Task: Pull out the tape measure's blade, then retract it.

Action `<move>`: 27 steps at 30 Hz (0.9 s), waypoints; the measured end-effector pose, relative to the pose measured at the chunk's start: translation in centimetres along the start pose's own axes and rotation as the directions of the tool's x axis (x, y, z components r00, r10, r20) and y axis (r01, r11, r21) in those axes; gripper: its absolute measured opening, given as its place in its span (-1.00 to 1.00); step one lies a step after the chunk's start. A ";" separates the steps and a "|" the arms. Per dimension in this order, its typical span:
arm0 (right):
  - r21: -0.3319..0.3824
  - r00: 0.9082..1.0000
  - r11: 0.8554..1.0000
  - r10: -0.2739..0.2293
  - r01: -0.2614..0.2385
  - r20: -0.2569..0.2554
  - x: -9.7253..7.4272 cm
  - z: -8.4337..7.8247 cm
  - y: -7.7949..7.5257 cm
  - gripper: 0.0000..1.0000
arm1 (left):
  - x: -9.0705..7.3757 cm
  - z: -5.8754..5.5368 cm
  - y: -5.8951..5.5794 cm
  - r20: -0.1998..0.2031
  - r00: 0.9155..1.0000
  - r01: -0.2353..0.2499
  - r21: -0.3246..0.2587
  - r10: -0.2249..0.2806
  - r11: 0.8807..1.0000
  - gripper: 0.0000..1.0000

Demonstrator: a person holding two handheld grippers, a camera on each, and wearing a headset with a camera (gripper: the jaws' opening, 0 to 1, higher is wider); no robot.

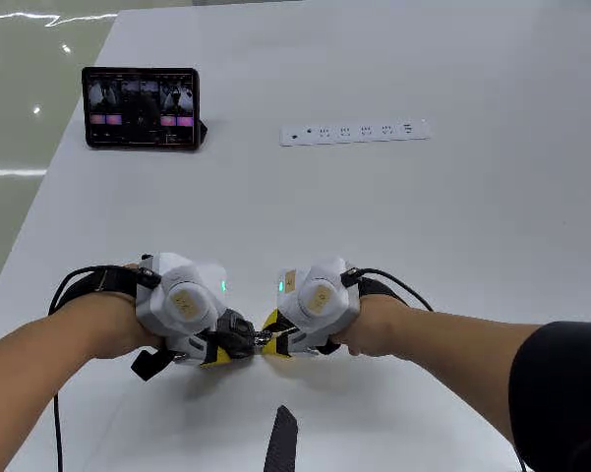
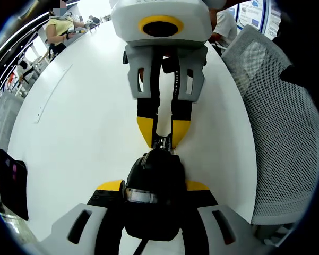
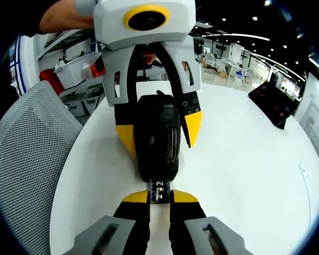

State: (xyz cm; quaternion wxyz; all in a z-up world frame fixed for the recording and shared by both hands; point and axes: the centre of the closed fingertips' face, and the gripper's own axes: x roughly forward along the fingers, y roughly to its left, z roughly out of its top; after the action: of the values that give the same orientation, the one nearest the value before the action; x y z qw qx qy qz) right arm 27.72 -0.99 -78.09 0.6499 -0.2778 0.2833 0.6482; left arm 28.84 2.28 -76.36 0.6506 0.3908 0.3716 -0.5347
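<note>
A black tape measure (image 1: 238,333) sits between my two grippers, just above the white table (image 1: 374,216) near its front edge. My left gripper (image 1: 216,352) is shut on the case (image 2: 151,196), with a yellow-tipped jaw on each side. My right gripper (image 1: 275,344) faces it nose to nose and is shut on the blade tip (image 3: 159,188). A short stub of marked blade shows between the case (image 3: 158,138) and the right jaws. In the left gripper view the right gripper (image 2: 163,133) pinches the hook (image 2: 162,142) at the case mouth.
A tablet (image 1: 141,106) stands propped at the back left and a white power strip (image 1: 355,131) lies at the back middle. A black strap (image 1: 282,438) hangs at the front edge. A grey mesh chair (image 2: 286,133) is beside the table.
</note>
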 end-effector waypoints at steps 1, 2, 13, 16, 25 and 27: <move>0.003 1.000 1.000 0.000 0.000 -0.003 -0.1 -0.1 0.0 -0.82 | 0.0 0.0 0.0 0.000 1.000 0.000 -0.002 0.000 1.000 -0.28; 0.005 1.000 1.000 0.000 0.000 -0.004 -0.1 -0.2 0.0 -0.82 | 0.0 0.0 0.0 0.000 1.000 -0.001 -0.004 0.001 1.000 -0.28; 0.026 1.000 1.000 0.001 -0.001 -0.018 -0.7 -0.9 0.1 -0.81 | 0.0 0.0 0.0 -0.001 1.000 -0.002 -0.006 0.002 1.000 -0.27; 0.033 1.000 0.999 -0.001 0.002 -0.019 -1.0 -1.1 0.2 -0.81 | 0.0 0.0 -0.1 -0.001 1.000 -0.002 -0.005 0.002 1.000 -0.27; 0.037 1.000 0.999 -0.004 0.005 -0.025 -1.3 -1.4 0.1 -0.81 | 0.0 -0.1 0.0 -0.001 1.000 -0.002 -0.003 0.002 1.000 -0.27; 0.038 1.000 0.999 -0.004 0.005 -0.025 -1.3 -1.5 0.1 -0.81 | 0.0 -0.1 0.0 -0.001 1.000 -0.002 -0.004 0.002 1.000 -0.27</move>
State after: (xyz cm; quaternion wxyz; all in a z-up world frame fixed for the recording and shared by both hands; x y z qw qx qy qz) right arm 27.62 -2.99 -78.12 0.6529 -0.2740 0.3032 0.6377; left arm 28.79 2.40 -76.41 0.6519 0.3901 0.3725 -0.5330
